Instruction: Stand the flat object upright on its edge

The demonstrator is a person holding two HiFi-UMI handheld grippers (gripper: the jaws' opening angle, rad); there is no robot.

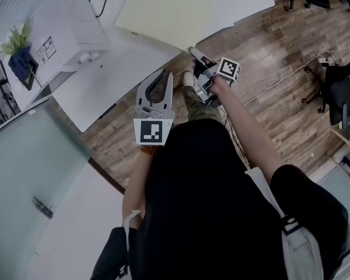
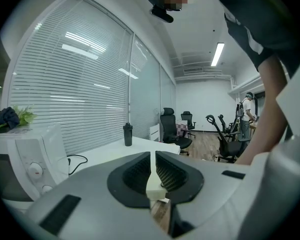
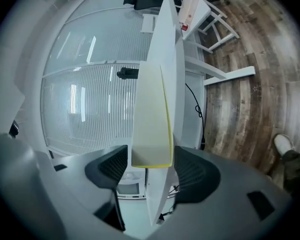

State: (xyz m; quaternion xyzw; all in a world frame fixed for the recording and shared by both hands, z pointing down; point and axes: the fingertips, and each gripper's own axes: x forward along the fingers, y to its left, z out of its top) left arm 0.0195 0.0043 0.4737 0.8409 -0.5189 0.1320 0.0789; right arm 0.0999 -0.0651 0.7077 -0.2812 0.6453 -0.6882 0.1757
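Observation:
The flat object is a pale yellow board (image 1: 163,10) lying flat on the white table (image 1: 122,74) at the top of the head view. My right gripper (image 1: 195,56) is at the table's edge by the board's near corner. In the right gripper view, which is rolled sideways, the board's near end (image 3: 151,119) lies between the wide-open jaws of the right gripper (image 3: 151,159), with a gap to each pad. My left gripper (image 1: 162,80) hangs over the wooden floor just short of the table, shut on nothing. In its own view, the left gripper (image 2: 153,159) shows only a pale sliver through the slit.
A white printer (image 1: 70,25) with a cable and a small plant (image 1: 17,39) sit at the table's left. A black bottle (image 2: 127,134) stands further along it. Office chairs (image 2: 170,126) and a chair (image 1: 338,92) stand on the wooden floor (image 1: 280,45). A glass surface (image 1: 29,156) lies at lower left.

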